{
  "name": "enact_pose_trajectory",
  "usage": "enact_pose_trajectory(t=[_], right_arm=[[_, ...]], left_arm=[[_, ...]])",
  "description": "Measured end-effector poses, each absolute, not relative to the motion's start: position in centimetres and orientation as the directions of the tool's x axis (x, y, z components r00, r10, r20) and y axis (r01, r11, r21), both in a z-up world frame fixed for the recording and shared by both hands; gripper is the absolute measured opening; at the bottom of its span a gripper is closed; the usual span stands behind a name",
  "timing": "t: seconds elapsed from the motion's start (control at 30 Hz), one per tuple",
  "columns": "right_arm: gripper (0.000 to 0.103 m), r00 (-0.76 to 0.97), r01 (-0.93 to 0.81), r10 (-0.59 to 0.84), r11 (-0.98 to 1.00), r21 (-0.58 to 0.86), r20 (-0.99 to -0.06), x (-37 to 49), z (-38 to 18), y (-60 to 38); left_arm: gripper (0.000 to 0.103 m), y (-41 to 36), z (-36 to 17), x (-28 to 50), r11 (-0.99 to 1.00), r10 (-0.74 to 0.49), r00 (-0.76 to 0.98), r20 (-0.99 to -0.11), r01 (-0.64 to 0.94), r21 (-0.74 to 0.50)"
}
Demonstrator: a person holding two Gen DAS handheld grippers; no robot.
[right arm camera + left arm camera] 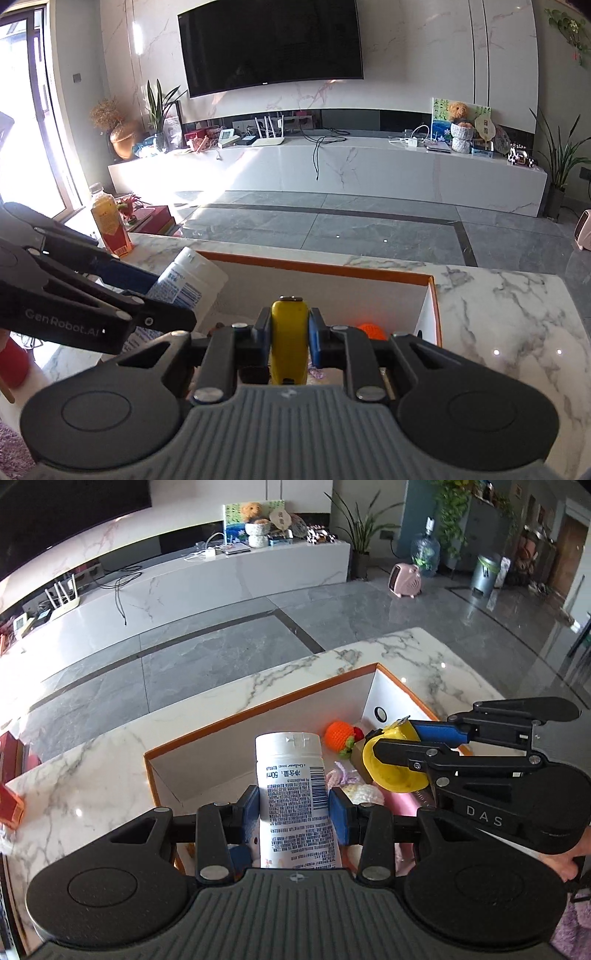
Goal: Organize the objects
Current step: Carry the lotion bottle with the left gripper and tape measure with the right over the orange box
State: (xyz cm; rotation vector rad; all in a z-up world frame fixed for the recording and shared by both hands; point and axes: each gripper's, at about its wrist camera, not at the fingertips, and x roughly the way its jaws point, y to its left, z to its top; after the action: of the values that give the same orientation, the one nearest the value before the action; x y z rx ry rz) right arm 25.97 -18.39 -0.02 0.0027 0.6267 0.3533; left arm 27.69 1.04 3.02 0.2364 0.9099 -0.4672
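Two grippers over one orange-rimmed white cardboard box (258,705): left gripper (294,814) clamped on one white plastic tube (291,782), right gripper (289,334) beside it clamped on one yellow plastic tape measure (289,332)

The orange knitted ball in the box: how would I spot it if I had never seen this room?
Find the marble table, then the open white box with an orange rim standing on it. Deep inside the box, near its far end wall, lies the orange knitted ball. It is the only bright orange, woolly, round thing there, with red and green bits at its side, while its neighbours are pale knits.
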Motion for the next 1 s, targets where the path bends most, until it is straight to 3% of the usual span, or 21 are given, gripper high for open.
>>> enact_pose_trajectory(t=[0.37, 0.5, 1.0], right_arm=[[0.021, 0.709, -0.298, 0.33, 0.941, 0.159, -0.623, 30.9, -2.4, -18.8], [0.021, 0.692, -0.268, 0.351, 0.936, 0.227, -0.631, 32.6, -2.8, -19.5], [0.021, 0.71, -0.187, 0.303, 0.951, 0.244, -0.635, 34.3, -3.4, -21.3]], left_arm=[[0.047, -1.5, -0.8, 30.9, 0.683, -0.15, 0.464, -0.873, 0.687, 0.249], [0.047, -2.5, -2.1, 31.7, 0.603, -0.137, 0.44, -0.888, 0.748, 0.278], [0.048, -8.2, -7.9, 31.4, 0.229, -0.077, 0.487, -0.87, 0.858, 0.46]])
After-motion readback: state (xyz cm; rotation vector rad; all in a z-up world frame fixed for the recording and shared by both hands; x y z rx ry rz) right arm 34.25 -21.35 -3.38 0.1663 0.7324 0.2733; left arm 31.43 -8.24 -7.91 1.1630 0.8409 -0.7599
